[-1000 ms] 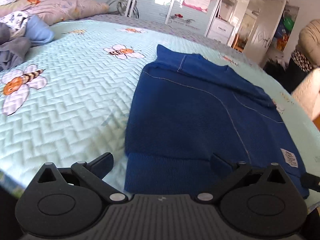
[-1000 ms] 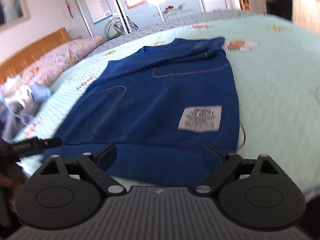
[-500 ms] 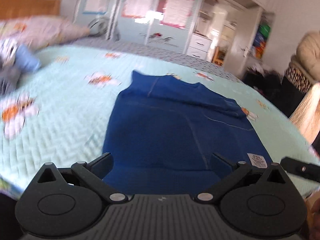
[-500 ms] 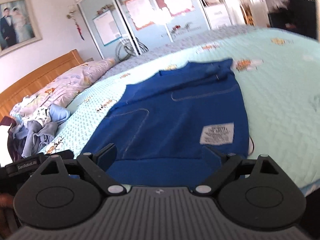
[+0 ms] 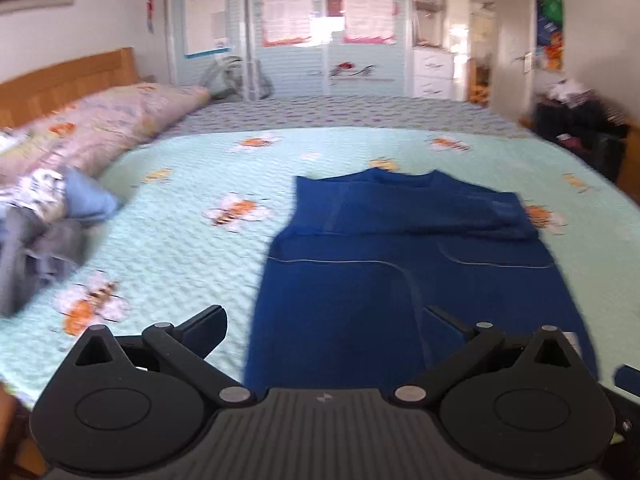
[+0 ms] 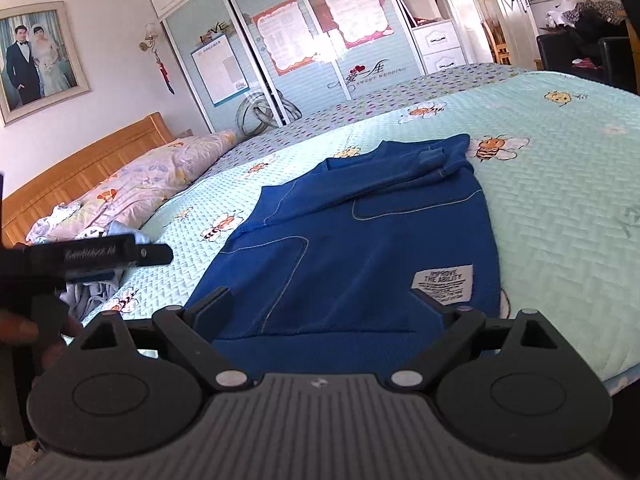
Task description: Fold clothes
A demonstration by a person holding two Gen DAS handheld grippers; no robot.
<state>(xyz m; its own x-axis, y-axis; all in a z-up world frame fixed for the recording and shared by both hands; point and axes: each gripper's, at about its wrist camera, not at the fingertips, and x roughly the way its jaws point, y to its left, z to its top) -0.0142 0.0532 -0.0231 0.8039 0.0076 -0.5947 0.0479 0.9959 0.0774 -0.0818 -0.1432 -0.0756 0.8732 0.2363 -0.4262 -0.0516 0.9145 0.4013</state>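
Note:
A dark blue sweater (image 5: 360, 280) (image 6: 360, 248) lies flat on the pale green bed cover (image 5: 180, 240) (image 6: 560, 200), hem towards me. Its sleeves are folded across the chest near the collar. A white label patch (image 6: 443, 280) sits by the hem on the right. My left gripper (image 5: 324, 320) hangs open over the sweater's left hem area, holding nothing. My right gripper (image 6: 320, 300) is open above the hem, also with nothing in it. In the right wrist view the left gripper (image 6: 100, 256) shows at the left edge, held by a hand.
A pile of loose clothes (image 5: 36, 232) (image 6: 92, 292) lies on the bed's left side beside a floral pillow (image 5: 120, 120) (image 6: 160, 176). A wooden headboard (image 5: 60, 80) stands at the left and sliding wardrobe doors (image 5: 320, 40) behind the bed. Dark furniture (image 5: 580, 132) stands at the far right.
Both grippers have lifted and drawn back from the sweater's hem, so more of the bed and room shows. Both stay open. The sweater has not moved.

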